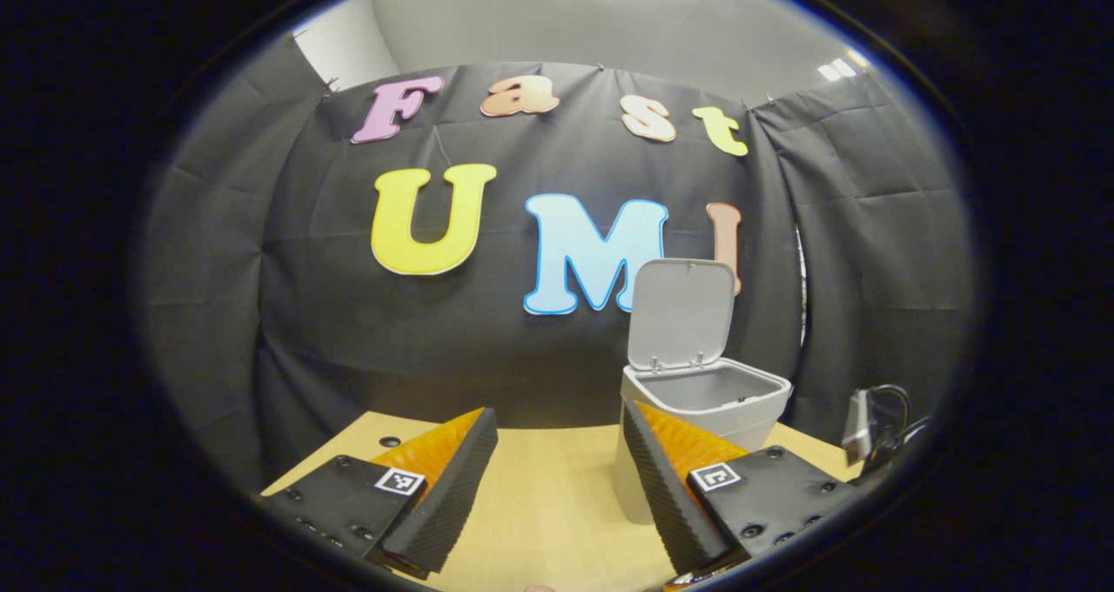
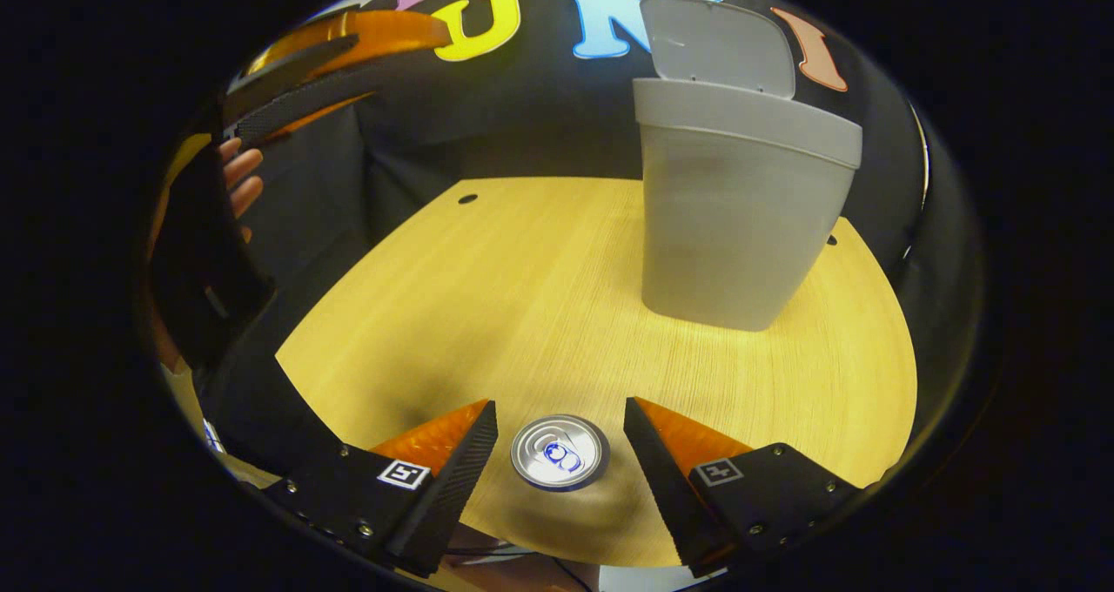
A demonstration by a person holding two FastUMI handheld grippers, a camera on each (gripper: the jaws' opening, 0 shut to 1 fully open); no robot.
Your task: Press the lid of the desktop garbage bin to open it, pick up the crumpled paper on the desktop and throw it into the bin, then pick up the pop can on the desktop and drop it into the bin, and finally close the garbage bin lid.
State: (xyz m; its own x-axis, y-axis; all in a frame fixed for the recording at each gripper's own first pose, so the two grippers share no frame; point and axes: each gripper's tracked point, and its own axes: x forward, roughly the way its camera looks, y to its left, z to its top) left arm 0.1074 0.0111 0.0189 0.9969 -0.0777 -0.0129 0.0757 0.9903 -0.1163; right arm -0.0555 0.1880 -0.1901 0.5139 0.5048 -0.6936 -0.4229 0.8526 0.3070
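Wooden desktop (image 2: 557, 313), right gripper (image 2: 560, 431) spread, pointing down around pop can (image 2: 560, 453), left gripper (image 1: 560, 440) spread, level.

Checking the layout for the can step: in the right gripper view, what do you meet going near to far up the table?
Right claw open around the pop can → bare table → bin → its raised lid.

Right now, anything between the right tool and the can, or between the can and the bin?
Nothing visible. The pop can stands upright between the right tool's open fingers, untouched. Bare desktop runs to the bin, whose lid is up.
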